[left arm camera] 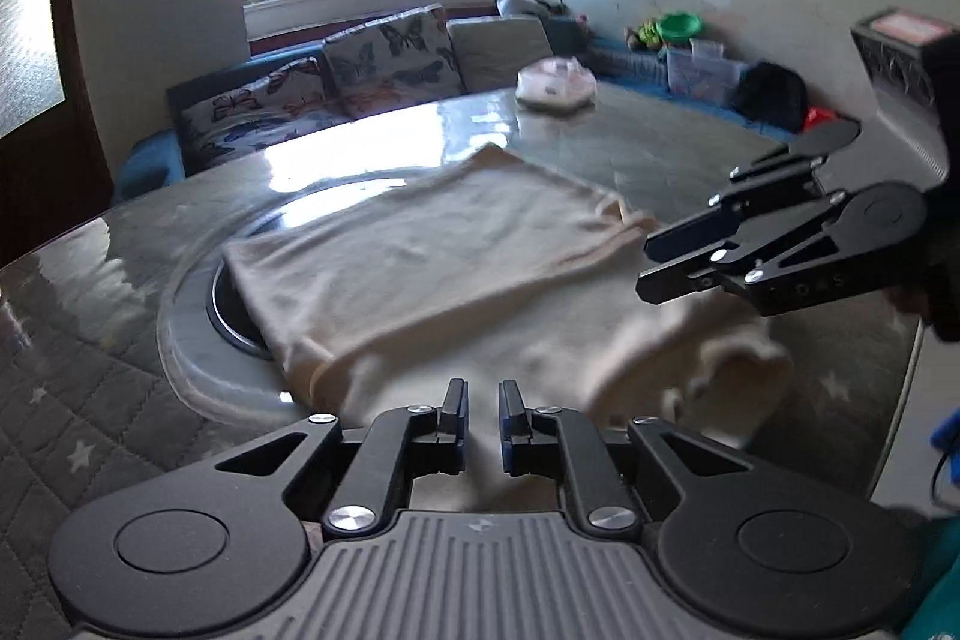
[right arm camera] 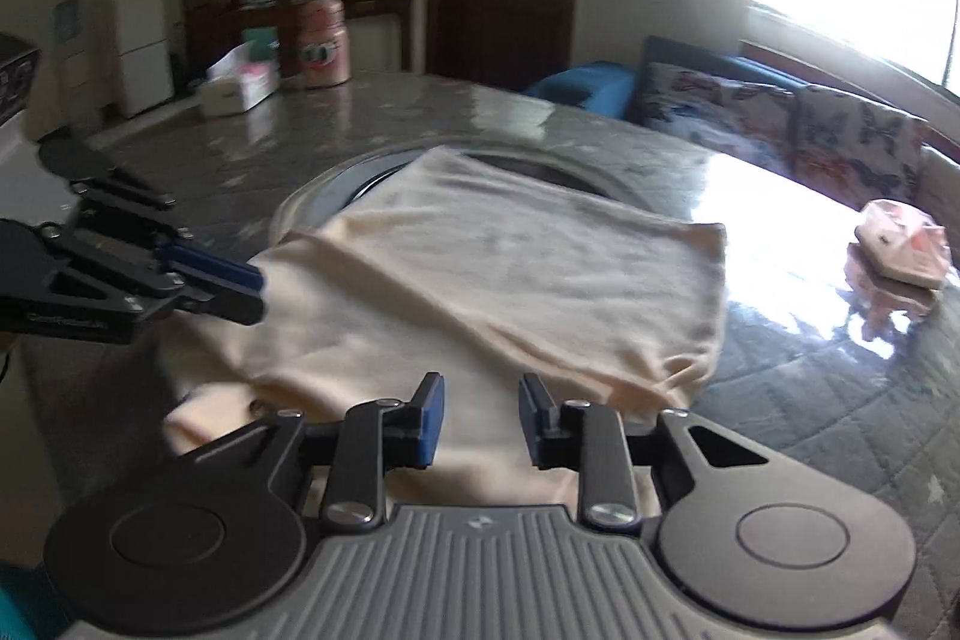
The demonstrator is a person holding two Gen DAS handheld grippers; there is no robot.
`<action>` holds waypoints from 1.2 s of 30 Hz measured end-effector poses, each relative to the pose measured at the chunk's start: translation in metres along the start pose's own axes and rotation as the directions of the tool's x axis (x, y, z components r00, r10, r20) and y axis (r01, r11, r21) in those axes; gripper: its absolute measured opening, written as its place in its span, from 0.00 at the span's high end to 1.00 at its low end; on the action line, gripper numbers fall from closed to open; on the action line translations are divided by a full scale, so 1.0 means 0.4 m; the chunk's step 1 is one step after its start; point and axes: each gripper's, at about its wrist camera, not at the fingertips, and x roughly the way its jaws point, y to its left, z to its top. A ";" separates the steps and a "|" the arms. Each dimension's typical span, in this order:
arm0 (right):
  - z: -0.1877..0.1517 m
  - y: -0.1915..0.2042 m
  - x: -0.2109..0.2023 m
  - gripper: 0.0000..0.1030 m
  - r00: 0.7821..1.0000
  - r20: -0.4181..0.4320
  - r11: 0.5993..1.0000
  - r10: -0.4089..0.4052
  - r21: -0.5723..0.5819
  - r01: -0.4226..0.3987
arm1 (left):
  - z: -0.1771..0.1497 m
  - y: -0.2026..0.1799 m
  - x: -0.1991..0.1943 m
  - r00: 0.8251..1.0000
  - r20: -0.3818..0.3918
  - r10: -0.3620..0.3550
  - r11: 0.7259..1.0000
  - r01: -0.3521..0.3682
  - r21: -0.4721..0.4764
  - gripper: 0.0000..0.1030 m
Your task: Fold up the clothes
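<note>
A cream garment [left arm camera: 432,256] lies folded on the round table, its far part doubled over and its near edge hanging toward me; it also shows in the right wrist view [right arm camera: 516,274]. My left gripper [left arm camera: 483,400] hovers just above the garment's near edge, jaws slightly apart and empty. My right gripper [right arm camera: 481,397] is open and empty above the garment's near part. The right gripper also shows in the left wrist view [left arm camera: 645,262], at the garment's right side. The left gripper shows in the right wrist view [right arm camera: 259,291], at the garment's left edge.
The table [left arm camera: 630,142] has a glossy cover and a round inset hob [left arm camera: 234,316] partly under the garment. A plastic-wrapped packet [left arm camera: 555,85] lies at the far side. A tissue box [right arm camera: 240,85] and pink jar [right arm camera: 324,43] stand at the table's far-left edge. A sofa [left arm camera: 336,76] stands behind.
</note>
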 end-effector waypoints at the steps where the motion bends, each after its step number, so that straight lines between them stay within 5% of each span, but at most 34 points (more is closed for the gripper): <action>1: -0.009 0.002 0.002 0.70 1.000 -0.012 1.000 -0.001 -0.007 0.001 | -0.009 0.006 0.003 1.000 -0.010 0.005 1.000 -0.005 -0.005 0.88; 7: -0.040 -0.001 -0.026 0.59 1.000 -0.018 0.999 -0.015 -0.029 0.014 | -0.021 0.028 -0.021 0.999 -0.023 0.025 1.000 -0.025 0.001 0.75; 16: 0.024 -0.042 0.008 0.59 0.999 0.040 1.000 -0.022 0.017 0.022 | 0.062 0.056 0.031 1.000 0.018 -0.025 0.994 0.027 -0.108 0.75; 26: 0.018 -0.085 0.064 0.59 0.999 0.011 0.997 -0.037 0.071 0.037 | 0.063 0.114 0.087 1.000 -0.018 -0.015 0.980 0.011 -0.198 0.76; 36: 0.016 -0.078 0.072 0.59 0.999 0.014 0.997 -0.050 0.053 0.049 | 0.062 0.119 0.085 0.999 -0.025 0.035 0.981 -0.039 -0.192 0.75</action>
